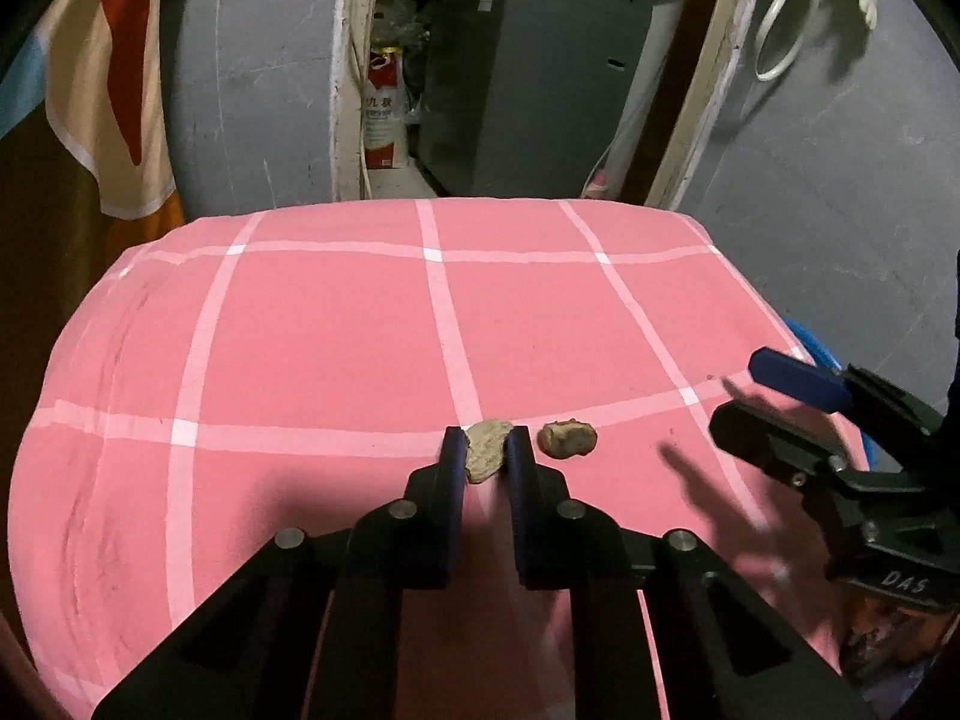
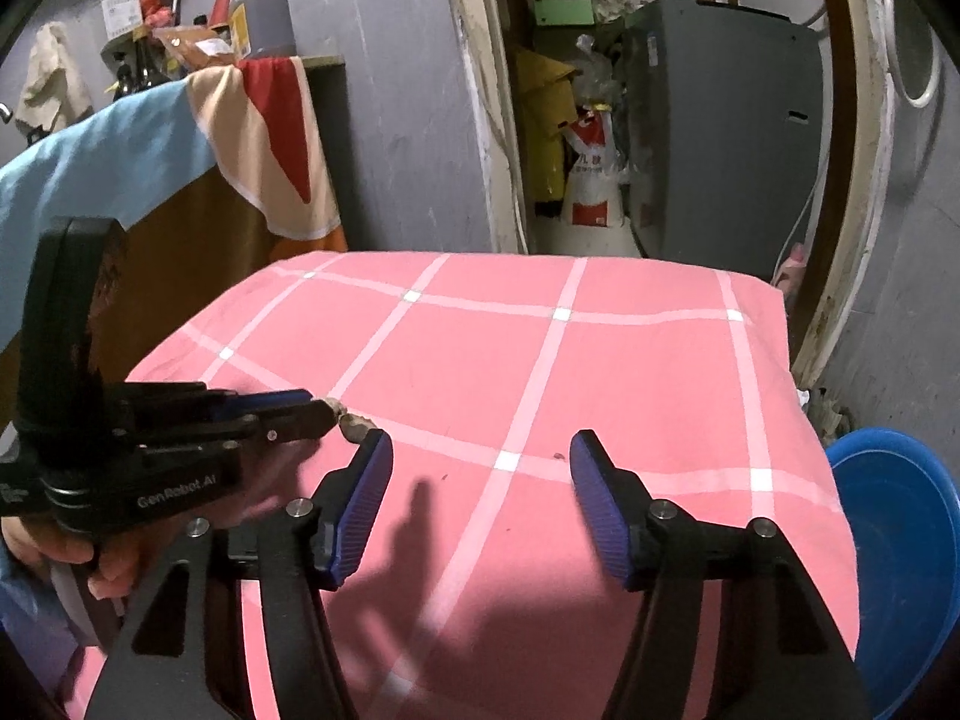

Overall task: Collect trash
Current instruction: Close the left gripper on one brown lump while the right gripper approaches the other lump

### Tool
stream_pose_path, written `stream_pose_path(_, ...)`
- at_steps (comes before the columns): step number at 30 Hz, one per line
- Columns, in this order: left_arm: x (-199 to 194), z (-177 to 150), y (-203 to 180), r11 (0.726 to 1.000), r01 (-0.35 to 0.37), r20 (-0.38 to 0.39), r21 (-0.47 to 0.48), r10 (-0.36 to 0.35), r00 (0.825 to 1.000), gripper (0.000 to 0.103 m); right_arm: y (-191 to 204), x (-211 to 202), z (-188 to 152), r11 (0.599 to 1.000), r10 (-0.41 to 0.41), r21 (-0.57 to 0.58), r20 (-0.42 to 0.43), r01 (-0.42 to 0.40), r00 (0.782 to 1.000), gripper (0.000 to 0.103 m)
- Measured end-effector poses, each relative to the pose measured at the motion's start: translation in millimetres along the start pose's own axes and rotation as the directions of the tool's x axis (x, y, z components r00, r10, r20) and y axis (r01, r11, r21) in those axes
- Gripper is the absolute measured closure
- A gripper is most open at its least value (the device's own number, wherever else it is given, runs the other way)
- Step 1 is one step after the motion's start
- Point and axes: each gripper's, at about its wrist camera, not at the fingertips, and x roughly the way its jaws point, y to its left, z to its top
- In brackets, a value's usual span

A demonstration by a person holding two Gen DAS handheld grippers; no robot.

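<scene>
Two tan, crumpled scraps of trash lie on the pink checked cloth (image 1: 336, 336). In the left wrist view my left gripper (image 1: 486, 450) is shut on the left scrap (image 1: 483, 455), its pads pressing both sides. The second scrap (image 1: 567, 439) lies loose just to the right. My right gripper (image 1: 737, 393) hovers at the right edge of the cloth. In the right wrist view that gripper (image 2: 480, 444) stands open over bare cloth (image 2: 630, 372) with nothing between its pads. At the left there, the left gripper (image 2: 321, 414) holds its scrap (image 2: 333, 404); the loose scrap (image 2: 358, 425) lies by my left fingertip (image 2: 375, 450).
A blue basin (image 2: 900, 540) stands below the table's right edge. Beyond the table's far edge a doorway holds a grey appliance (image 1: 528, 72) and a white and red sack (image 1: 384, 114). A striped towel (image 1: 114, 78) hangs at the left over a wooden cabinet.
</scene>
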Motion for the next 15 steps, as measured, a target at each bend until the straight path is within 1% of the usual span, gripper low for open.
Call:
stream_pose_path(4, -6, -2, 6, 0.998, -0.022, 0.004, -0.052, 0.022, 1.000, 0.092, 4, 9, 0, 1.000, 0.003, -0.026, -0.048, -0.005, 0.999, 0.051)
stream_pose_path(6, -11, -5, 13, 0.995, -0.041, 0.010, -0.092, 0.042, 0.999, 0.092, 9, 15, 0, 0.999, 0.007, -0.047, -0.082, -0.011, 0.997, 0.057)
stream_pose_path(9, -23, -13, 21, 0.987, -0.057, 0.028, -0.147, 0.062, 0.998, 0.092, 18, 26, 1, 0.996, 0.030, -0.079, -0.132, -0.041, 0.991, 0.061)
stream_pose_path(13, -35, -20, 30, 0.977, -0.068, 0.053, -0.202, 0.081, 0.995, 0.092, 31, 35, 6, 0.991, 0.069, -0.102, -0.155, -0.085, 0.986, 0.063)
stream_pose_path(15, -39, -23, 33, 0.971, -0.065, 0.058, -0.228, 0.081, 0.995, 0.092, 38, 40, 9, 0.988, 0.082, -0.113, -0.164, -0.102, 0.983, 0.067)
